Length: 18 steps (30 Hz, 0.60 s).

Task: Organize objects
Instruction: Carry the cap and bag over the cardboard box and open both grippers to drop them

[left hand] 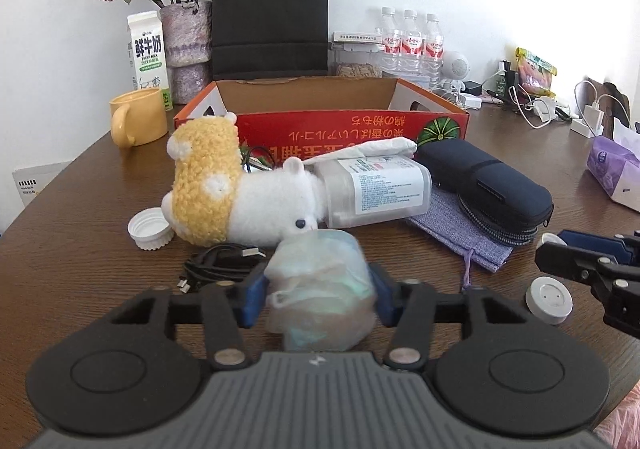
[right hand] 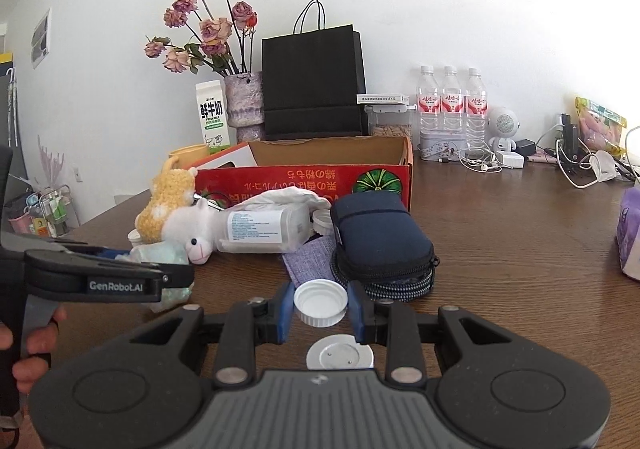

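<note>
- Your left gripper is clamped on a crumpled pale plastic bag, blue pads pressed into both its sides, just above the wooden table.
- Your right gripper grips a white ribbed bottle cap between its blue pads, open side up; a flat white round disc lies on the table right under the jaws.
- Directly ahead of the bag lie a coiled black USB cable and a yellow-and-white plush toy on its side, blocking the straight line to the box.
- A clear plastic bottle with a printed label lies on its side, touching the plush; a second white cap rests to the plush's left.
- A navy zip case lies partly on a lilac drawstring pouch, right of the bottle.
- The red cardboard box stands open behind the pile; what shows of its interior holds nothing.
- A yellow mug, one milk carton and a vase of dried roses stand at the box's left; a black paper bag stands behind it.
- Three water bottles line the wall, beside a clear container of pale contents with flat white packs on top.
- A purple tissue pack sits at the far right.
</note>
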Motion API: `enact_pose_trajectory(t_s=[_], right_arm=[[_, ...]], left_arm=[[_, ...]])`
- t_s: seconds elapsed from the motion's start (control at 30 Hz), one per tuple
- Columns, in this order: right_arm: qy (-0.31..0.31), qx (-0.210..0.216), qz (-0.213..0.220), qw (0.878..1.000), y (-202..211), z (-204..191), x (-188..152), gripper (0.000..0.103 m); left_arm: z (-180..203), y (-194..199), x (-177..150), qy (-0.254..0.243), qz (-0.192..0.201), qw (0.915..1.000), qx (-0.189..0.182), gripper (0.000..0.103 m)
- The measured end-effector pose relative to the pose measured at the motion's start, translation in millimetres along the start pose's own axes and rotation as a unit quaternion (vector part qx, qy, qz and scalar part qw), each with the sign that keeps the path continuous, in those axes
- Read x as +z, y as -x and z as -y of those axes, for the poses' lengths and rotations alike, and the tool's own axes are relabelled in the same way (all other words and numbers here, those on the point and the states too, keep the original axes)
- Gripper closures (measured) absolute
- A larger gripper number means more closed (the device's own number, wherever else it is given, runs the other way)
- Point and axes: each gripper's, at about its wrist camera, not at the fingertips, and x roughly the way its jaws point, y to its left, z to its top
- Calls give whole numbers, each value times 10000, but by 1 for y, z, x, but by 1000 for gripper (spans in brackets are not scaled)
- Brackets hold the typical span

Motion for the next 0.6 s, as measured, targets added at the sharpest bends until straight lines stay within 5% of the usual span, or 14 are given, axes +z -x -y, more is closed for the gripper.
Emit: enact_pose_trajectory(t_s=[0.3,0.6], right_arm=[[160,90,254,9995,-17,-5,23,76],[456,204,856,9951,-44,-8,80,76]], left_arm=[[-7,19,15,76,544,9985,-74,61],[-13,12,71,293,1247,9917,-66,61]])
